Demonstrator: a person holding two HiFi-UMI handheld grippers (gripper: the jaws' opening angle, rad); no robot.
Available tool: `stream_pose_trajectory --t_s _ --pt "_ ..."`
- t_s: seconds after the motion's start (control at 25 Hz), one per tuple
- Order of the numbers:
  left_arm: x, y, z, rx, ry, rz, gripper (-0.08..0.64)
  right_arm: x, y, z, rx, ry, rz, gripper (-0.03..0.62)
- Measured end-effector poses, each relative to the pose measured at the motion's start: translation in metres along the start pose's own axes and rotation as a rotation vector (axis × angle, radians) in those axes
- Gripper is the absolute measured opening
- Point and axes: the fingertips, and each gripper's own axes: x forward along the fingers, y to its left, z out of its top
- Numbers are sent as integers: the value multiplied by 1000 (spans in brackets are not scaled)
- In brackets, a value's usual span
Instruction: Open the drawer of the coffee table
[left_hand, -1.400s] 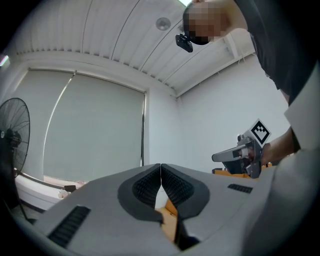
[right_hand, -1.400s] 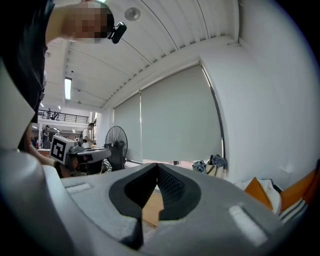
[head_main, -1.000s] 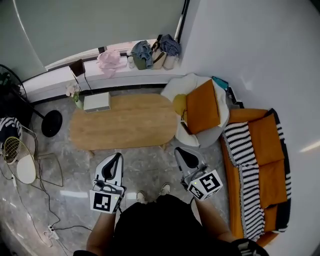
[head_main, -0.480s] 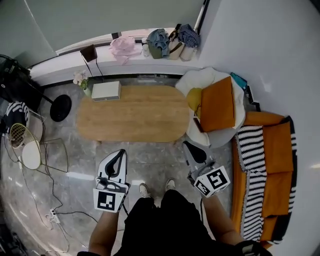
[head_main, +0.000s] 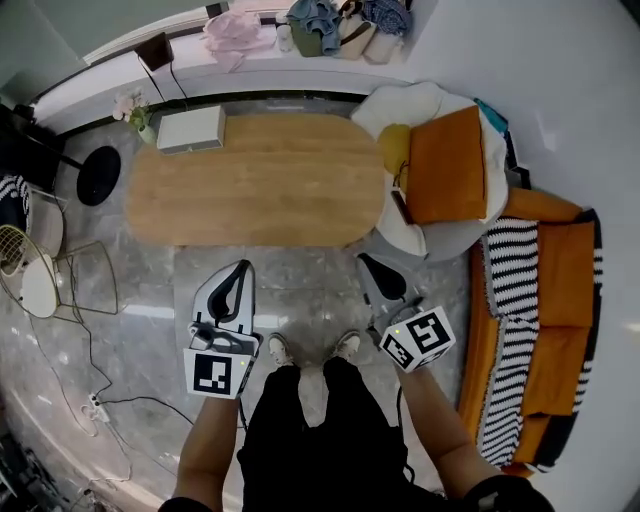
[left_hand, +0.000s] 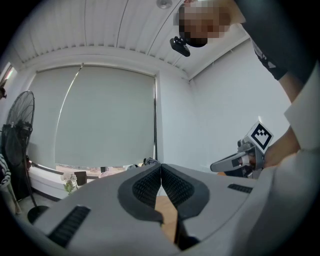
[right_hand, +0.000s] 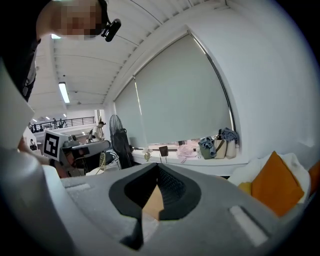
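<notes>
Two tools (head_main: 241, 270) (head_main: 370, 263) shut, coffee table (head_main: 250, 180) drawer hidden

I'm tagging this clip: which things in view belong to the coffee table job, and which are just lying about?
Job: oval wooden coffee table; left gripper; right gripper.
Lying about: white box on the table; orange square cushion; black round fan base; pink cloth.

Grey left gripper (head_main: 243, 266) and right gripper (head_main: 368, 261), lowered before the near edge of the oval light-wood coffee table (head_main: 255, 180), which now looms larger from above.
</notes>
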Motion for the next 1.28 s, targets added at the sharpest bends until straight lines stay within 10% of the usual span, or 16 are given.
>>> stream_pose_trajectory --t_s 0.8,1.28 --pt "57 22 -274 43 -81 -12 8 97 -64 -269 89 -20 155 3" --pt "73 28 -391 70 -155 -73 6 148 -72 -399 -75 -30 309 3"
